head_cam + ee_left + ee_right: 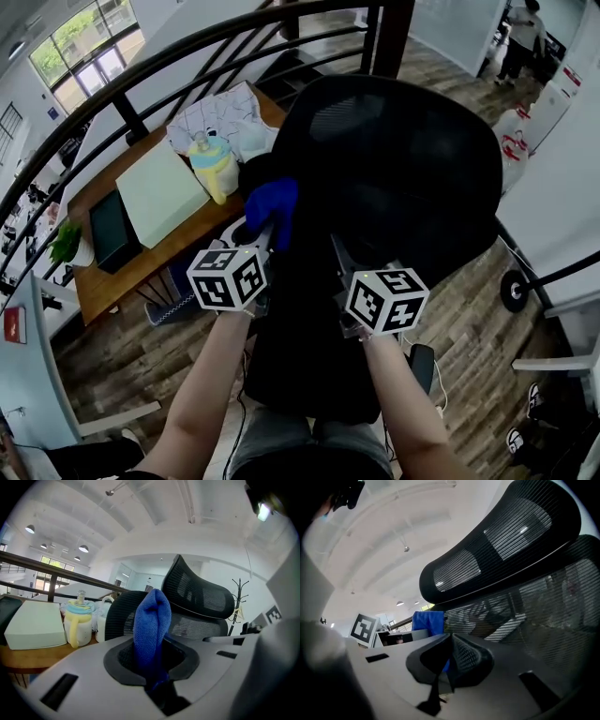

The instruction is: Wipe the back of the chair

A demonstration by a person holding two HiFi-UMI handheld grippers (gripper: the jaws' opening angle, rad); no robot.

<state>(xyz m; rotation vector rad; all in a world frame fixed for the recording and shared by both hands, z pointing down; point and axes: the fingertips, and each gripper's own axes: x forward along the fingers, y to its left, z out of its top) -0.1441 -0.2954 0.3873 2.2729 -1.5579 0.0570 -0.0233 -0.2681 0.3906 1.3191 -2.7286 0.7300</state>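
The left gripper [150, 663] pinches a blue cloth [151, 620], seemingly touching the left edge of the black mesh chair back [394, 169]. The right gripper [446, 665], jaws together and empty, sits close to the mesh.

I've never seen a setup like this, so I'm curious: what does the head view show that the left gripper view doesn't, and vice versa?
Only the head view: the person's forearms, the wooden floor, a potted plant. Only the left gripper view: how the left gripper pinches the blue cloth, ceiling lamps, a coat stand. Both: the cloth, the black mesh chair, the yellow bottle and pale green box on the desk.
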